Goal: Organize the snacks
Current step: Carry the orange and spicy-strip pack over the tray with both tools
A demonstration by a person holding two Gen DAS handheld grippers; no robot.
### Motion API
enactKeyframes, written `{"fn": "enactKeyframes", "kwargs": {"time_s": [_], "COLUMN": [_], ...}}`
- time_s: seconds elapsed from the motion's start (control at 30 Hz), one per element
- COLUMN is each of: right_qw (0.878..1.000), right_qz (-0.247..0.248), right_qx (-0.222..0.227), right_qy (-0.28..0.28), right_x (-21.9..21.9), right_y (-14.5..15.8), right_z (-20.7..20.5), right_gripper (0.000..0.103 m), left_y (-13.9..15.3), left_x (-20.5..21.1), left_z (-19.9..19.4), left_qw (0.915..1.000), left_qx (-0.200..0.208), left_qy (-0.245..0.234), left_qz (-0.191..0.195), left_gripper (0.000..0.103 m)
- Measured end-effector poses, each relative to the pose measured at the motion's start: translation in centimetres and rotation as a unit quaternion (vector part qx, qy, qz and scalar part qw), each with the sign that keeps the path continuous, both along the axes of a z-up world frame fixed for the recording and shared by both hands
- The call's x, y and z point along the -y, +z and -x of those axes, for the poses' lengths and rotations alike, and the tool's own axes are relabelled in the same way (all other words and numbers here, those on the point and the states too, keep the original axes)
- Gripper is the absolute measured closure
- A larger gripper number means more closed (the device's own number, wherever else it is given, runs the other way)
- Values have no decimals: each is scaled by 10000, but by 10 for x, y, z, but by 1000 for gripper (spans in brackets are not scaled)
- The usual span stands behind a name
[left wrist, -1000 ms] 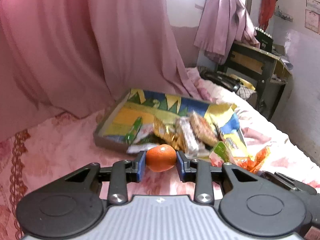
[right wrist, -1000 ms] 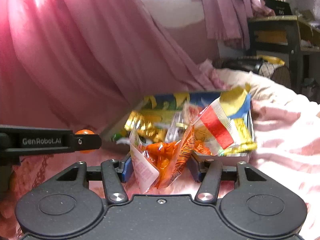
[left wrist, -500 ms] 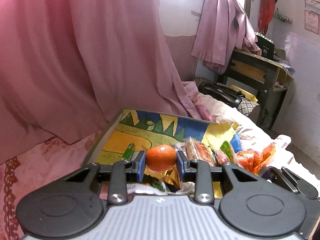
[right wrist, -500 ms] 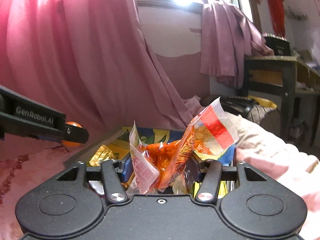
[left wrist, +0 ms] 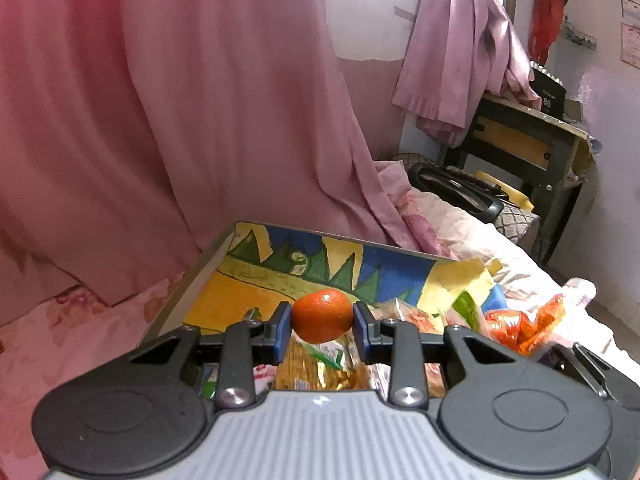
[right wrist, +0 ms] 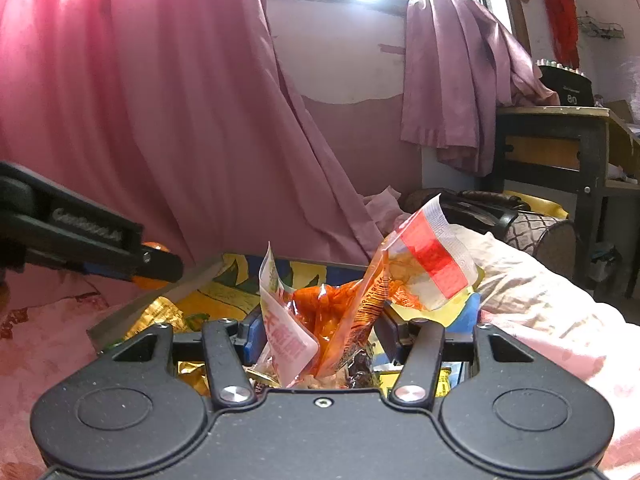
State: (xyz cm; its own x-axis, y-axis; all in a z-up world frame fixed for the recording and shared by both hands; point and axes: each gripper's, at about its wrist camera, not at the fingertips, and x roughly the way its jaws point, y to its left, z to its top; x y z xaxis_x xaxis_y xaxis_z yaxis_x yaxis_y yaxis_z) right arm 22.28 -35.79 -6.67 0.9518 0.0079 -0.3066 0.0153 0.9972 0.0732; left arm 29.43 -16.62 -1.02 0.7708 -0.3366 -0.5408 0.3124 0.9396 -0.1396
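orange (left wrist: 322, 315) sits pinched between the left gripper (left wrist: 321, 330) pads, above the painted tray (left wrist: 192, 280). right gripper (right wrist: 320, 334), over the tray's snacks, is clamped on an orange snack packet (right wrist: 340, 312).

one tangerine (left wrist: 322, 315), one tray (left wrist: 192, 280), two hand-held grippers (both loaded)
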Motion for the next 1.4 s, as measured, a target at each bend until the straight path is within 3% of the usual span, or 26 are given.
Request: {"fn": "enactKeyframes", "kwargs": {"time_s": [0.47, 1.4], "right_qw": [9996, 9986], "right_qz": [156, 141], "right_qx": [-244, -439], "right_qy": [-53, -261], "right_x": [-1, 7], "right_y": [-18, -26], "right_z": [-13, -20], "right_gripper": [45, 40], "left_y": [-25, -49], "left_x": [20, 26], "left_z": [-29, -33], "left_qw": [9997, 9989], "left_qx": [-160, -457], "left_qy": [-119, -86], "left_qz": [119, 40], "left_gripper": [68, 67]}}
